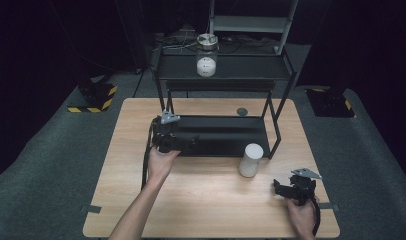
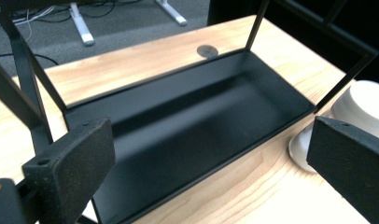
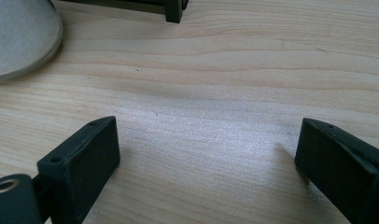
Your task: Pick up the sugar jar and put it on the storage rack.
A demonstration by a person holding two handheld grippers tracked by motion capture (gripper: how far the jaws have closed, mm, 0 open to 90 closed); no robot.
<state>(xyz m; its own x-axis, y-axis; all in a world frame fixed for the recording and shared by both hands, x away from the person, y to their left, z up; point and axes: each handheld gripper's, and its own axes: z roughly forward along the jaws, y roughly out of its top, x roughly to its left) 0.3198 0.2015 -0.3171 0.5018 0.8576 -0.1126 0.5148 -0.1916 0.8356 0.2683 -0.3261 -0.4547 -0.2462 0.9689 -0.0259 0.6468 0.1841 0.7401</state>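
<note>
The left gripper (image 1: 183, 144) has its jaws wide apart over the near left edge of the black rack's lower shelf (image 1: 226, 135), holding nothing. The right gripper (image 1: 283, 187), jaws also spread and empty, rests low on the desk (image 1: 201, 200) at near right. Between them, just in front of the rack, stands a white cylinder (image 1: 251, 160). A lidded jar (image 1: 207, 55) of white contents sits on the far upper shelf; its small label is unreadable.

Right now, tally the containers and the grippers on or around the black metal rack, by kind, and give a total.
Clear glass jar with white contents, on the rack's top shelf: 1
White matte cylinder standing on the wooden table: 1
Black handheld grippers, jaws apart: 2 (left gripper, right gripper)
Total: 4
</note>
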